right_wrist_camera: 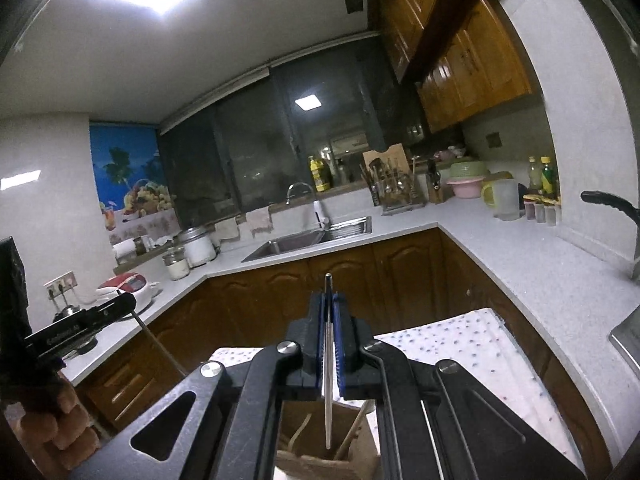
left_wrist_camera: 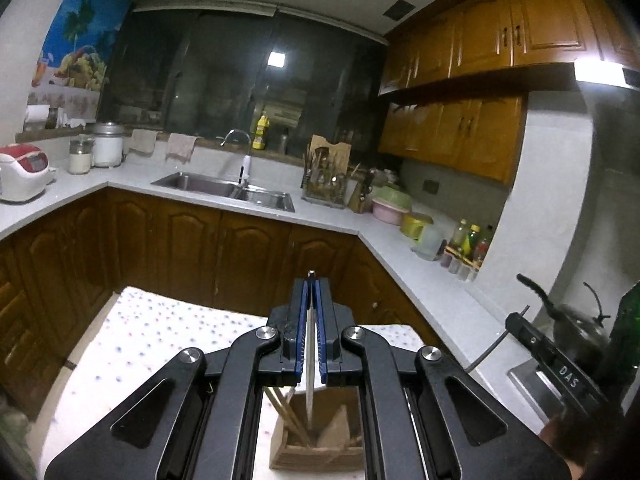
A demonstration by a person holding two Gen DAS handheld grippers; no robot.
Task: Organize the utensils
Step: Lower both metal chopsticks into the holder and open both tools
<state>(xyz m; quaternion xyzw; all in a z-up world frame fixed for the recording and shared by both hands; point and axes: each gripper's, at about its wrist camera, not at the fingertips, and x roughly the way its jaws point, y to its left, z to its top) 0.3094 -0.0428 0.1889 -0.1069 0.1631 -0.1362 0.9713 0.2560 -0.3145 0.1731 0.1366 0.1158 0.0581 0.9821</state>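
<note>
L gripper (left_wrist_camera: 311,280) clenched on a thin metal utensil (left_wrist_camera: 309,364), rod running between the blue pads, its far tip poking past them, near end hanging over the wooden holder (left_wrist_camera: 316,450). R gripper (right_wrist_camera: 329,294) likewise clamped on a second slim metal utensil (right_wrist_camera: 328,380) w/ near end down in that holder's compartment. Holder sits near, on the dotted cloth (left_wrist_camera: 160,328); wooden utensils lean inside.
</note>
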